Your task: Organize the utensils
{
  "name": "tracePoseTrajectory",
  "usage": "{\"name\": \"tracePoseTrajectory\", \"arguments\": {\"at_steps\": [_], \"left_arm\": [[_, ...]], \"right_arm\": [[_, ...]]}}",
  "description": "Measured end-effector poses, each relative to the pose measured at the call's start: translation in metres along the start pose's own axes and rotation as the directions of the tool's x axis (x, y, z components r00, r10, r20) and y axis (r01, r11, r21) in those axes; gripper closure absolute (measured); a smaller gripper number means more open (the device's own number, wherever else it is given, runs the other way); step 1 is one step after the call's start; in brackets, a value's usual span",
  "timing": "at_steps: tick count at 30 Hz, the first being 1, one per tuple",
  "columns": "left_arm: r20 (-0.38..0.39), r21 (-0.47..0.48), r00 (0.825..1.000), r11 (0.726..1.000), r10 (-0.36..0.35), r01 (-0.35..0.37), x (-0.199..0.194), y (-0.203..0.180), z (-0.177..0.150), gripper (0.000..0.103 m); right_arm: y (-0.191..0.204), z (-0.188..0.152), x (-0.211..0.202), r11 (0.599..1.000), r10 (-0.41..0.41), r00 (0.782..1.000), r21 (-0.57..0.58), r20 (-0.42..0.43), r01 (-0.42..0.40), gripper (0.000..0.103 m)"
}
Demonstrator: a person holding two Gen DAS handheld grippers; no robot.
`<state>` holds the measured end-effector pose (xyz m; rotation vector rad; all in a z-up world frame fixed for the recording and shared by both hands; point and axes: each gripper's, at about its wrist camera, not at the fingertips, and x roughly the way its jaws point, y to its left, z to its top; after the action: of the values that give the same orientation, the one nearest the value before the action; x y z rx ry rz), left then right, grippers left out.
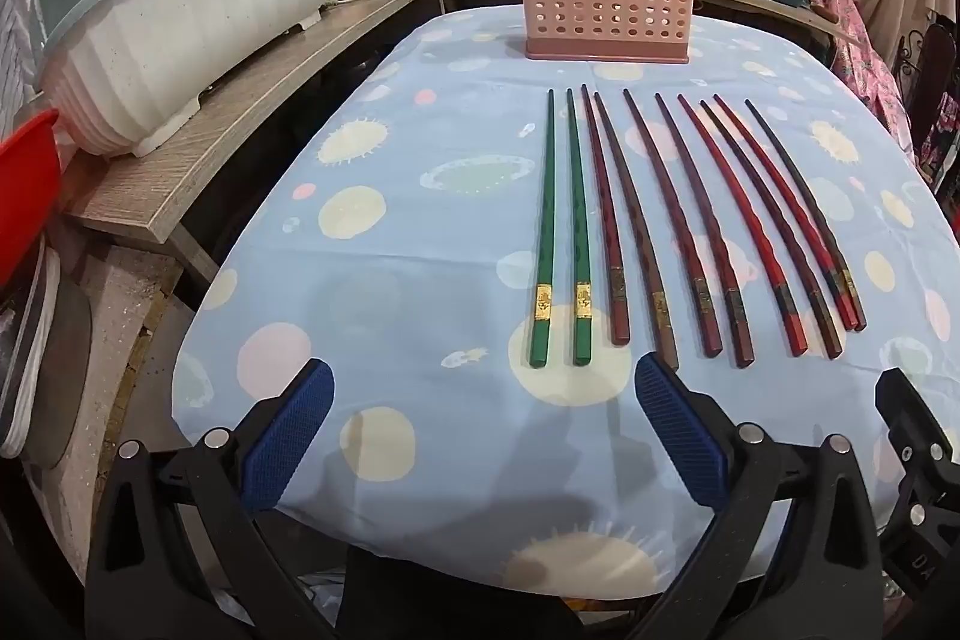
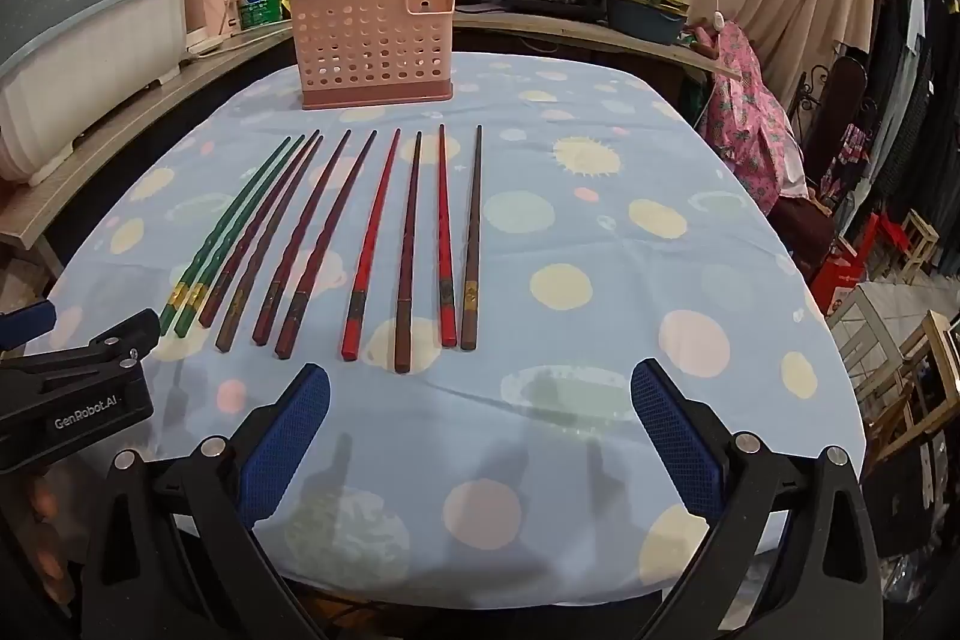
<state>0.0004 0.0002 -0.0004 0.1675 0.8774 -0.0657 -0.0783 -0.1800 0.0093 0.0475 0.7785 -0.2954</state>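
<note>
I am looking at a pink perforated holder [image 1: 606,4] standing upright at the far end of the tabletop [image 1: 390,280]; nothing is sticking up above its rim, and I cannot tell what is lying inside. On the wooden counter to the left, a white dish rack [image 1: 180,28] is sitting with its grey lid tilted open, contents hidden.

10 chopsticks are lying side by side on the blue spotted cloth, between the holder and my grippers, thick ends toward me. The 2 green chopsticks [image 1: 558,232] are lying leftmost; the 8 red and brown chopsticks [image 1: 720,232] are fanning out to their right.

I am holding the left gripper [image 1: 483,436] wide open and empty, hovering just short of the green pair's thick ends. The right gripper [image 2: 480,436] is also gaping wide, empty, just short of the red and brown ends.
</note>
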Motion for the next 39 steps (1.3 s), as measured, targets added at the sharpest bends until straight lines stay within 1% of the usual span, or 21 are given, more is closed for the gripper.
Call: {"name": "tracePoseTrajectory", "arguments": {"at_steps": [8,15,17,39], "left_arm": [[0.000,0.004,1.000,1.000,-0.001,0.001,-0.001,0.000,-0.001,0.007],[0.006,0.024,1.000,1.000,0.006,-0.006,-0.001,-0.002,-0.004,0.007],[0.011,0.030,1.000,0.999,0.012,-0.012,-0.001,-0.003,-0.004,0.007],[0.009,0.034,1.000,0.999,0.012,-0.012,-0.002,-0.007,-0.006,0.007]], "right_arm": [[-0.001,-0.004,0.002,1.000,-0.004,1.000,0.010,-0.001,0.004,0.007],[0.005,-0.011,-0.009,1.000,-0.007,1.000,0.020,0.026,0.006,0.007],[0.002,-0.002,-0.005,1.000,-0.005,1.000,0.016,0.022,0.005,0.007],[0.004,-0.003,-0.007,1.000,0.000,1.000,0.020,0.024,0.000,0.007]]}}
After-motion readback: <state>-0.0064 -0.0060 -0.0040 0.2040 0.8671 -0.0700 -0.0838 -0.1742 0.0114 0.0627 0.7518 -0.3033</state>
